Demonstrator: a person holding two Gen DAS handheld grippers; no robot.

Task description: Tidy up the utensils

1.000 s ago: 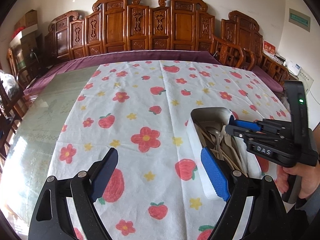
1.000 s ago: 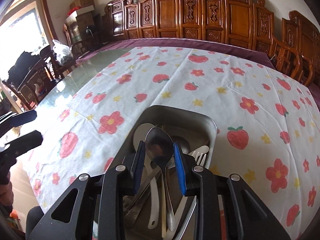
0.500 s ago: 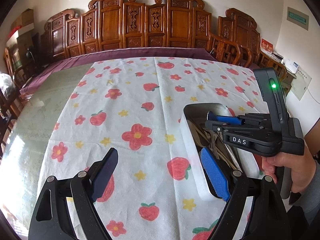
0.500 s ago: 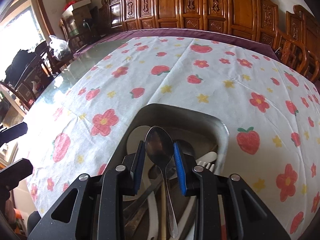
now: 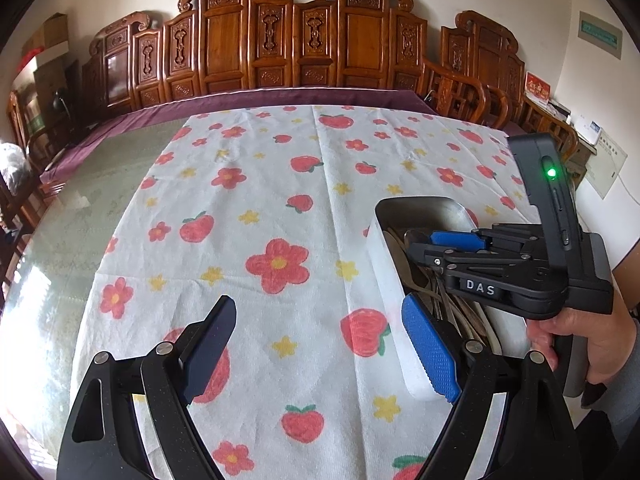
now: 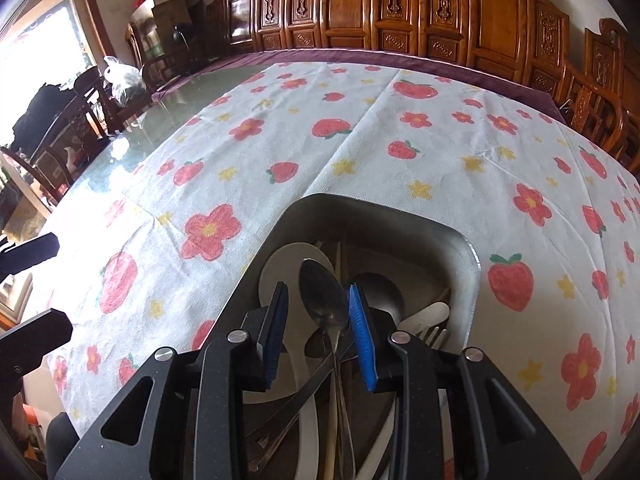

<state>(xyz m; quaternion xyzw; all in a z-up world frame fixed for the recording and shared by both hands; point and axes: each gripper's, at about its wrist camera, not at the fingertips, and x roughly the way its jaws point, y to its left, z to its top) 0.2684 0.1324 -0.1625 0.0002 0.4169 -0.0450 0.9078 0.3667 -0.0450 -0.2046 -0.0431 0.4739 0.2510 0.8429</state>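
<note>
Right wrist view: the right gripper (image 6: pixel 318 312), jaws just widened, is seen astride a metal spoon (image 6: pixel 324 300) (no longer pinched) in the crowded tray (image 6: pixel 466 248); handles beneath are tangled, indistinct. The left gripper (image 5: pixel 320 344) is held wide, empty, above the tablecloth (image 5: pixel 280 184)

A glass-topped table (image 5: pixel 92 200) is covered across the frame's middle by a strawberry-and-flower cloth (image 5: pixel 280 208), on which a metal tray (image 6: pixel 460 240) of utensils is set at lower right.
</note>
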